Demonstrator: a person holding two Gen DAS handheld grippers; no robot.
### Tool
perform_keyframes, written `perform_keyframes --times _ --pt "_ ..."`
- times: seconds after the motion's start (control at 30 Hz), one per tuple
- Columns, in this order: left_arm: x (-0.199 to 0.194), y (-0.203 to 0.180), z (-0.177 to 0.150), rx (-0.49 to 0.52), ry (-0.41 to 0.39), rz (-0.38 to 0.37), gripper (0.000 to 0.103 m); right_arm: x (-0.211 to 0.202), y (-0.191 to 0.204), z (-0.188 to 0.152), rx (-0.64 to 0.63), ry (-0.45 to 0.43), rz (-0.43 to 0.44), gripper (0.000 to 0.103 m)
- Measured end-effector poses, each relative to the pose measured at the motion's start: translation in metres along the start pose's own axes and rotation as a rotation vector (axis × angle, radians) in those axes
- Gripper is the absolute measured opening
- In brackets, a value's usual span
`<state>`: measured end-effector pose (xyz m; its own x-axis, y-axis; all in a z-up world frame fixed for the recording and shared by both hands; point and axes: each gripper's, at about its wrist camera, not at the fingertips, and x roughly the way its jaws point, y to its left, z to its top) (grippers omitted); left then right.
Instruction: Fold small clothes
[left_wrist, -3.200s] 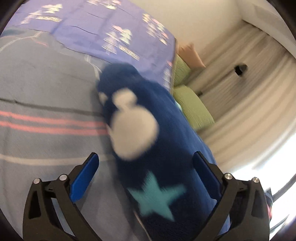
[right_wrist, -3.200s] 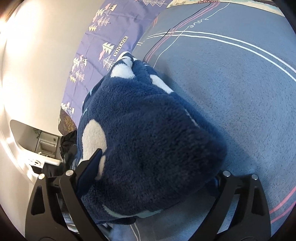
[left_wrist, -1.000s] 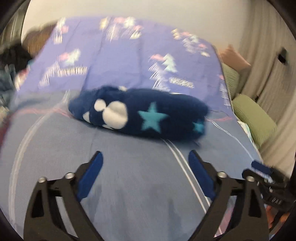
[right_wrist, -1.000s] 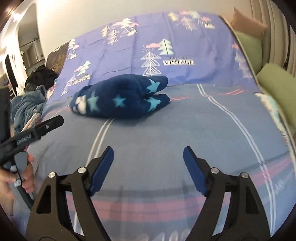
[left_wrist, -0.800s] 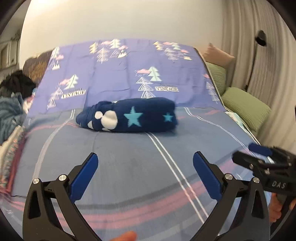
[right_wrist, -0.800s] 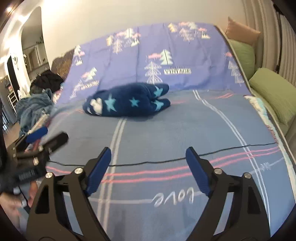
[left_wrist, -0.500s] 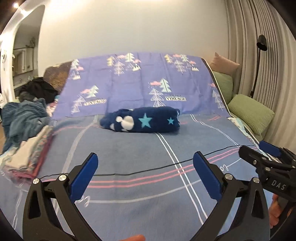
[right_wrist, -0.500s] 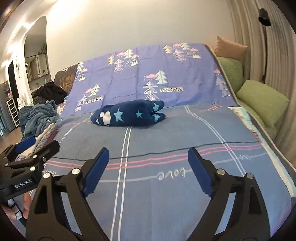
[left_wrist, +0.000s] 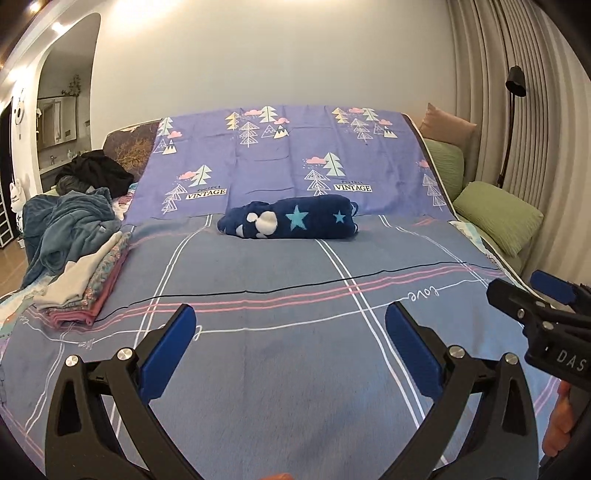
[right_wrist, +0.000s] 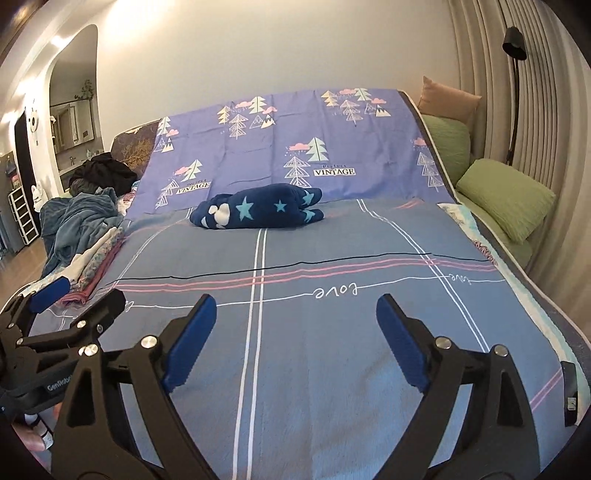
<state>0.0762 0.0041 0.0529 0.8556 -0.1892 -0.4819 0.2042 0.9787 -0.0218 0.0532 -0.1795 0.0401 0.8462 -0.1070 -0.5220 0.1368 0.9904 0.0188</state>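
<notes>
While both of your tools hang well back over the striped bedspread (left_wrist: 295, 362), your left gripper (left_wrist: 291, 350) and right gripper (right_wrist: 295, 339) gape wide and hold nothing. A folded navy star-print garment (left_wrist: 291, 222) rests far off by the purple tree-print sheet (left_wrist: 288, 162), probably parked clear, leaving room for the unfolded clothes heap (left_wrist: 70, 225) at your left.
</notes>
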Motion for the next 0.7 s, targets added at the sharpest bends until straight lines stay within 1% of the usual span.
perform_keyframes --times 0.17,0.37,0.7 --pt "-0.015 0.001 -0.001 0.000 0.002 0.019 0.102 -0.010 0.002 -0.006 0.008 0.002 0.018 0.091" --pt "-0.031 0.000 -0.001 0.011 -0.025 0.038 0.102 -0.022 0.004 -0.008 -0.012 -0.017 0.009 0.091" --pt "-0.039 -0.007 0.000 0.026 -0.033 0.046 0.102 -0.030 0.003 -0.009 -0.005 -0.021 0.010 0.091"
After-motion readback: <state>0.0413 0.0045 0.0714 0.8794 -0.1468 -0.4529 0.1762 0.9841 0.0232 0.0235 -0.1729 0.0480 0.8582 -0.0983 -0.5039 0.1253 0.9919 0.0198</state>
